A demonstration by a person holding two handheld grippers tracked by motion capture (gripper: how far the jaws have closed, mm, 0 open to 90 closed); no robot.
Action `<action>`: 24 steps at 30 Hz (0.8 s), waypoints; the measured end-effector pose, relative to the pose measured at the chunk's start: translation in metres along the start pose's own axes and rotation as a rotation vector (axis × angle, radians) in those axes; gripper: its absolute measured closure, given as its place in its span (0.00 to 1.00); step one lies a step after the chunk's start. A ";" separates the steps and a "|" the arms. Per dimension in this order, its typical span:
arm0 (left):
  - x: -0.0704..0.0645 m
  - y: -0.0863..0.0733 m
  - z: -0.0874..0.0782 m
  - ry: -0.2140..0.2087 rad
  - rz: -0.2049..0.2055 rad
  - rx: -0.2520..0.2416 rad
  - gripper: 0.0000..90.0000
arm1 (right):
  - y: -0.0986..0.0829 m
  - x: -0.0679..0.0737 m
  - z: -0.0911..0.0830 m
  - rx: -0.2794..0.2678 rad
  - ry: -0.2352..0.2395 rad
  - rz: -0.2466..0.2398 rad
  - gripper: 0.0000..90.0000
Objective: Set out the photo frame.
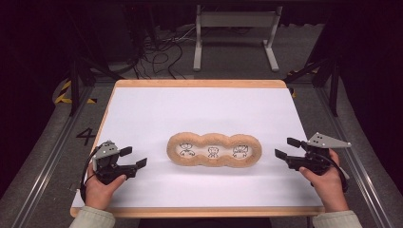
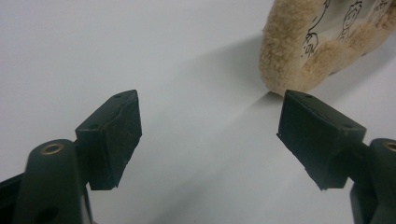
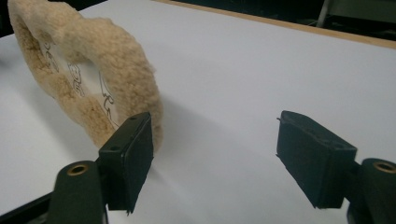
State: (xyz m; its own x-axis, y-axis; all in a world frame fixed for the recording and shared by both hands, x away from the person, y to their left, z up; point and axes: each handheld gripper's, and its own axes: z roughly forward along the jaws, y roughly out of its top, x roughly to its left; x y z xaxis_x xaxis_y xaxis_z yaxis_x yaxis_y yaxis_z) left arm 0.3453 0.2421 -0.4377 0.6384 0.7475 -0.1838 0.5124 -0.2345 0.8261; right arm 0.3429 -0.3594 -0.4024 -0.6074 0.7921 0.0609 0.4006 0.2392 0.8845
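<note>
From the high view, nothing looks started. The fleecy tan pad (image 1: 214, 149), a long three-lobed piece with a small line drawing in each white window, lies flat near the middle of the bench (image 1: 142, 109), untouched. The left tongs (image 1: 132, 157) rest off its left end and the right tongs (image 1: 285, 147) off its right end, both aimed inward and both spread, each a short way clear of the fleece. Open white surface lies behind the pad up to the far wooden edge, and a narrower strip in front toward the near edge; each hand sits close to a side edge, so the easy travel is inward.

In the left gripper view, the jaws stand wide apart over bare bench. The pad's (image 2: 299, 56) rounded end sits ahead, just beyond the right-hand jaw, with nothing between the jaws.

In the right gripper view, the jaws are likewise wide with nothing gripped. The pad (image 3: 93, 79) lies ahead, its end just behind the left-hand jaw, and clear surface runs to the far edge.

All the handling appears still to come.
</note>
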 end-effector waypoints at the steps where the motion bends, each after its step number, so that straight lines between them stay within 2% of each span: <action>1: 0.002 -0.002 0.001 0.004 -0.003 -0.001 0.25 | -0.003 -0.002 0.000 0.005 -0.001 0.007 0.31; 4: 0.007 -0.005 0.002 0.021 -0.017 0.006 0.25 | -0.011 -0.010 0.001 0.015 -0.013 0.027 0.31; 7: 0.013 -0.009 0.006 0.012 -0.056 0.003 0.26 | -0.018 -0.015 0.002 0.023 -0.028 0.052 0.31; 10: 0.015 -0.011 0.009 0.014 -0.064 0.016 0.27 | -0.025 -0.018 0.003 0.030 -0.034 0.065 0.31; 12: 0.018 -0.014 0.011 0.019 -0.066 0.008 0.27 | -0.030 -0.020 0.005 0.038 -0.041 0.076 0.31; 15: 0.019 -0.020 0.013 0.024 -0.086 -0.028 0.27 | -0.034 -0.020 0.008 0.045 -0.046 0.080 0.30; 17: 0.020 -0.023 0.015 0.016 -0.104 -0.031 0.28 | -0.036 -0.018 0.010 0.059 -0.043 0.074 0.30; 20: 0.020 -0.023 0.015 0.016 -0.101 -0.032 0.29 | -0.040 -0.016 0.014 0.073 -0.037 0.073 0.30; 24: 0.017 -0.022 0.017 0.030 -0.069 -0.019 0.29 | -0.045 -0.014 0.019 0.103 -0.034 0.061 0.29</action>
State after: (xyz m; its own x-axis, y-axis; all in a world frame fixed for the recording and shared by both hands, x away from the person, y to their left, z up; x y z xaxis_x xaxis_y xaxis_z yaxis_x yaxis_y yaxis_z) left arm 0.3548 0.2498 -0.4681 0.5844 0.7796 -0.2251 0.5435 -0.1701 0.8220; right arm 0.3465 -0.3705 -0.4516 -0.5565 0.8253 0.0955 0.5055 0.2452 0.8272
